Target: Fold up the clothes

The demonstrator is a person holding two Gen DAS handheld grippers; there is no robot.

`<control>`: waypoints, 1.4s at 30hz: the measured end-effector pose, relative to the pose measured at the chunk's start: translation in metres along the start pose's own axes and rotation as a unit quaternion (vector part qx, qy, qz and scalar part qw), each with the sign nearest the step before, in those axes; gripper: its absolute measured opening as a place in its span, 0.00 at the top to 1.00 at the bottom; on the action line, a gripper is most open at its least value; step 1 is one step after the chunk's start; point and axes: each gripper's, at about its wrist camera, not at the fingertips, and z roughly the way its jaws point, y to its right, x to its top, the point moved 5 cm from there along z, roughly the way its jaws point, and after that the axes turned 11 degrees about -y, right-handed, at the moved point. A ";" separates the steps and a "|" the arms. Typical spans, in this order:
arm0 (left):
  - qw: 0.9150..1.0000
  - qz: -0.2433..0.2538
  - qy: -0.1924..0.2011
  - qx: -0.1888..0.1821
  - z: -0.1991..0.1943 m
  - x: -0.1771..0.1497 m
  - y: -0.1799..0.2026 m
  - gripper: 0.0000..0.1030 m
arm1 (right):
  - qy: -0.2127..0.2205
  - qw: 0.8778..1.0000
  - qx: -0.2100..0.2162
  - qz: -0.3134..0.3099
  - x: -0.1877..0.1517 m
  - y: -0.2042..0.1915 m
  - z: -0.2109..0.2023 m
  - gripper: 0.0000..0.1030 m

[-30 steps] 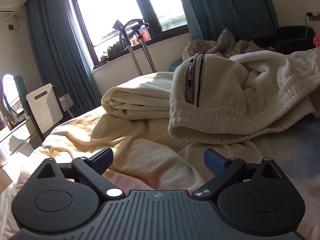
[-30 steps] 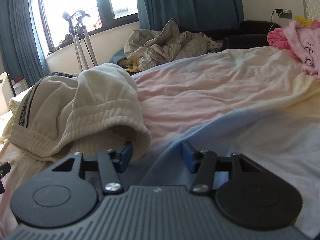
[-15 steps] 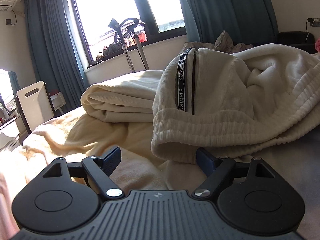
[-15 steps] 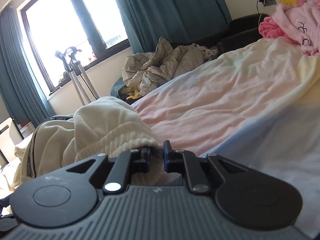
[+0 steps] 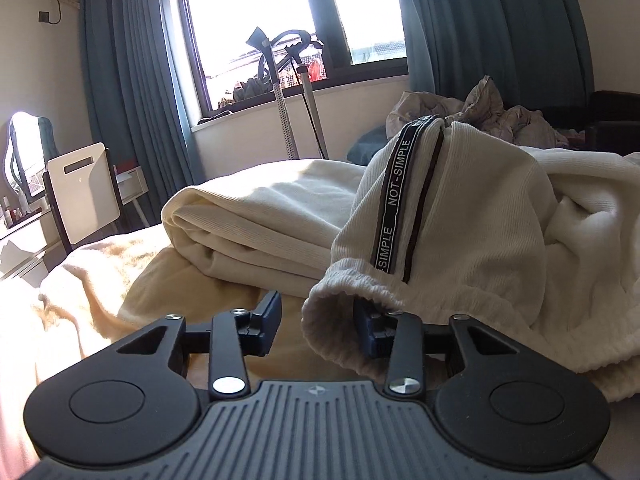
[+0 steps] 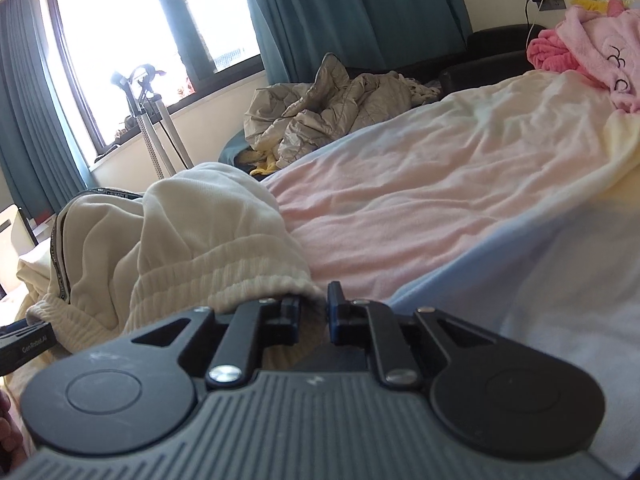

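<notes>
While right gripper pinches sweatpants hem, left gripper jaws wide astride it

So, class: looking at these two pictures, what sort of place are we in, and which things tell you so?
Most likely a home bedroom: a bed with rumpled pastel bedding, cream clothes heaped on it, and long teal curtains beside a sunlit window.

Teal curtains flank a bright window at twelve o'clock, with a metal stand before the sill. A crumpled grey quilt lies beyond the bed, a pink blanket at two o'clock. A white chair stands at nine o'clock.
</notes>
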 end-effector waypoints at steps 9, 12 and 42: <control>0.990 -0.096 0.092 -0.049 -0.101 0.073 -0.060 0.91 | 0.049 0.998 0.047 0.013 -0.008 -0.056 -0.092 0.95; 0.984 -0.118 0.124 -0.057 -0.148 0.097 -0.098 0.91 | 0.065 0.995 0.070 0.000 -0.019 -0.081 -0.134 0.95; 0.966 -0.218 -0.023 0.138 -0.041 -0.008 -0.409 0.90 | -0.142 0.899 0.349 -0.224 -0.205 -0.393 -0.135 0.89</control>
